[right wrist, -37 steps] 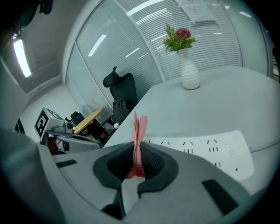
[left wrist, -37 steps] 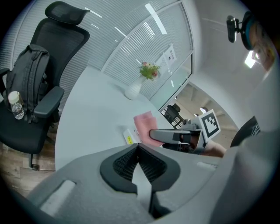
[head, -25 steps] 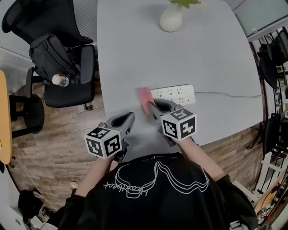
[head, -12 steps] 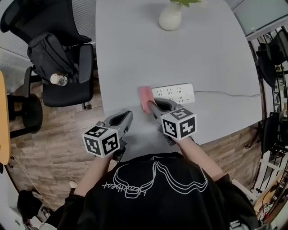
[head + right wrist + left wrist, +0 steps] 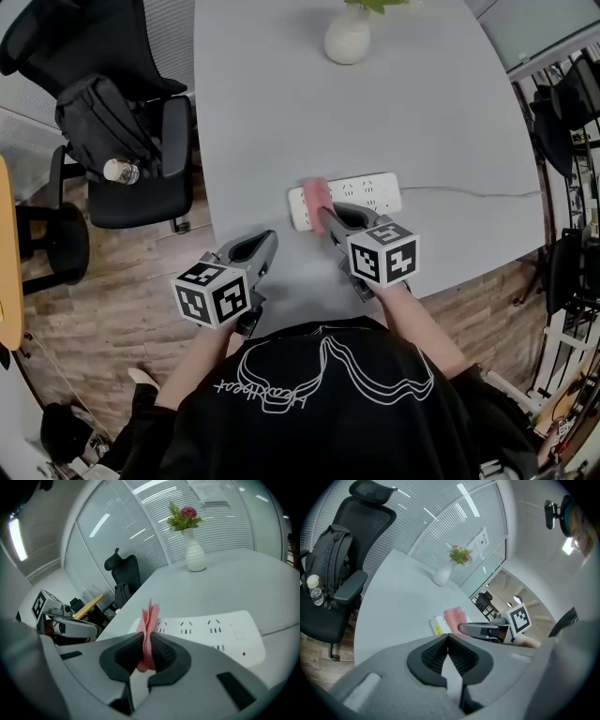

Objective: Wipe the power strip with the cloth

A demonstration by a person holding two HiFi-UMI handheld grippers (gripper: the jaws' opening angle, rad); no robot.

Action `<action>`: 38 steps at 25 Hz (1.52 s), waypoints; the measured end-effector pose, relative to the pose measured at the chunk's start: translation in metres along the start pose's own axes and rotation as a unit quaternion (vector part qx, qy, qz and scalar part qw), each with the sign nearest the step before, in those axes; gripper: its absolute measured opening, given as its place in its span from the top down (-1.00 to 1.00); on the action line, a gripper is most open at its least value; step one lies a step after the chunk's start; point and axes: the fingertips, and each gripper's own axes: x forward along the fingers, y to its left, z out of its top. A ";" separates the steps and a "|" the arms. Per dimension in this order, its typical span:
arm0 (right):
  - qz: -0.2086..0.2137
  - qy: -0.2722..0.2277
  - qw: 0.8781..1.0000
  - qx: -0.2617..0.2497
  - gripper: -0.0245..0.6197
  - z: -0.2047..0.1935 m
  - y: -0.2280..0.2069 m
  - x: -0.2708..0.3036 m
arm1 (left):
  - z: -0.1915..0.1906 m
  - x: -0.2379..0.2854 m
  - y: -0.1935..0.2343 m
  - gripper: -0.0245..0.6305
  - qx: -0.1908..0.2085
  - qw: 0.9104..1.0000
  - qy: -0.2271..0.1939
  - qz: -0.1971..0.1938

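Looking down from the head view, the right gripper [image 5: 323, 216] reaches out over the grey table [image 5: 272, 103] with the pink cloth [image 5: 317, 195] clamped at its tip. The cloth lies across the white power strip [image 5: 361, 191] near that strip's left end. The strip sits close to the table's near edge, and its cable [image 5: 469, 192] runs off to the right. The left gripper [image 5: 265, 246] hangs lower and to the left, near the table edge and apart from the strip. A white vase [image 5: 348, 37] stands at the far side of the table, and a black office chair [image 5: 141, 183] beside the table carries a backpack [image 5: 98, 117] with a bottle [image 5: 119, 170]. From the left gripper view, its ribbed pads are pressed together with nothing between them. Beyond them the cloth [image 5: 454, 617] covers part of the strip [image 5: 438, 625], with the other gripper's jaws just behind it. From the right gripper view, the jaws are clenched on the folded cloth [image 5: 149, 620], which stands upright between the pads and pokes up above them. The strip's [image 5: 211, 630] sockets show right behind and to its right, and the vase holds a sprig of flowers further back.
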 end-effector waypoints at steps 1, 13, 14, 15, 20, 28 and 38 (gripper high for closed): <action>-0.004 -0.001 1.000 0.002 0.79 0.000 -0.004 -0.003 | 0.000 0.001 -0.003 0.89 0.001 1.000 0.001 -0.002; -0.030 -0.013 0.999 0.021 0.78 -0.003 -0.035 -0.023 | -0.002 0.004 0.000 0.89 -0.001 1.000 0.006 -0.003; -0.032 -0.014 0.999 0.023 0.78 -0.003 -0.037 -0.025 | -0.002 0.005 0.000 0.89 0.001 1.000 0.007 -0.003; -0.035 -0.016 0.999 0.026 0.78 -0.003 -0.040 -0.027 | -0.001 0.006 -0.001 0.89 0.002 1.000 0.008 -0.004; -0.048 -0.019 0.998 0.036 0.78 -0.005 -0.053 -0.036 | 0.000 0.011 -0.004 0.89 0.002 1.000 0.010 -0.010; -0.078 -0.019 0.996 0.041 0.78 -0.006 -0.078 -0.054 | 0.003 0.010 0.000 0.89 -0.005 1.000 0.004 -0.007; -0.112 -0.021 0.993 0.042 0.78 -0.005 -0.109 -0.072 | 0.003 0.019 0.000 0.89 -0.003 1.000 0.011 -0.012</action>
